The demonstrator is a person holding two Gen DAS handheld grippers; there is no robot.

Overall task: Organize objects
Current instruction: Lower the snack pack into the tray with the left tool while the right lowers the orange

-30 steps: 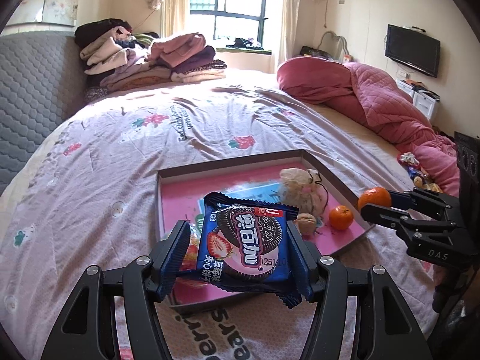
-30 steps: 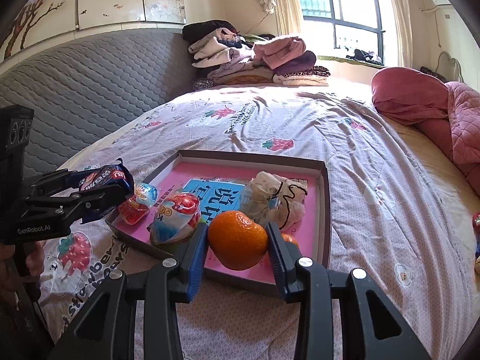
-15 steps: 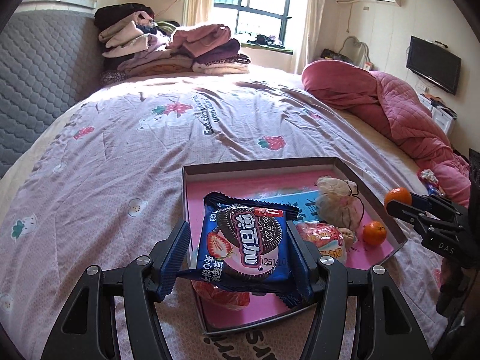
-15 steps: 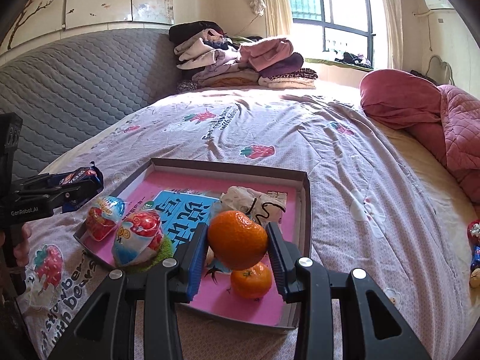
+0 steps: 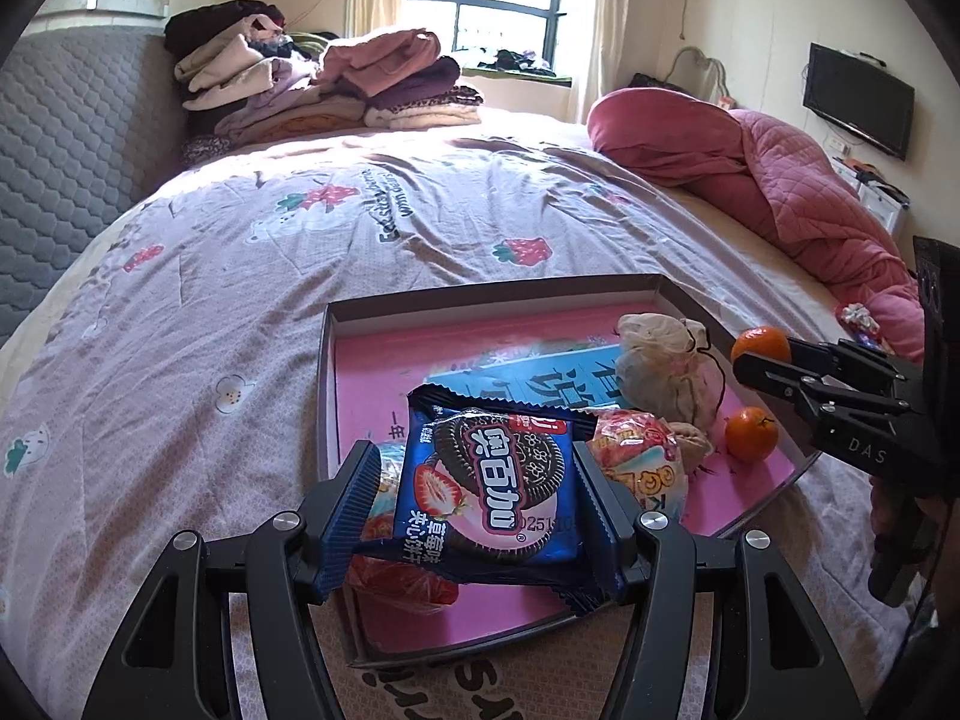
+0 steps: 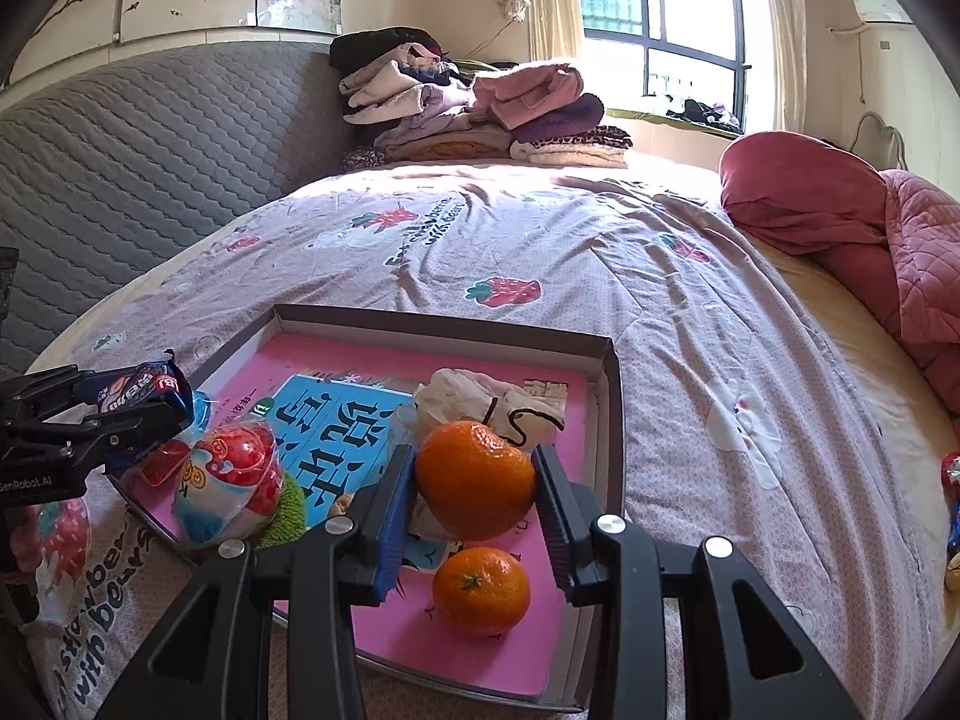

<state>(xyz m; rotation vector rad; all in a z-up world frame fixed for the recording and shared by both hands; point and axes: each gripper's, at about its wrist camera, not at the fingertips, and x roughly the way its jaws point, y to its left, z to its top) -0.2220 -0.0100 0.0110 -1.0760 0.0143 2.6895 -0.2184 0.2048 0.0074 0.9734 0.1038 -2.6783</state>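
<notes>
While tilted downward, left claw clamps cookie packet

Two wrist cameras look down along their fingers, close over the same pink tray on a bed.

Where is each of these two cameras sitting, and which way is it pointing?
Left wrist view: sits on the left gripper, looking down over its blue cookie packet at the shallow pink-lined cardboard tray; the right gripper shows at right.
Right wrist view: sits on the right gripper, which holds an orange mandarin over the tray; the left gripper shows at left.
Both share the tray and the strawberry-print bedspread.
</notes>
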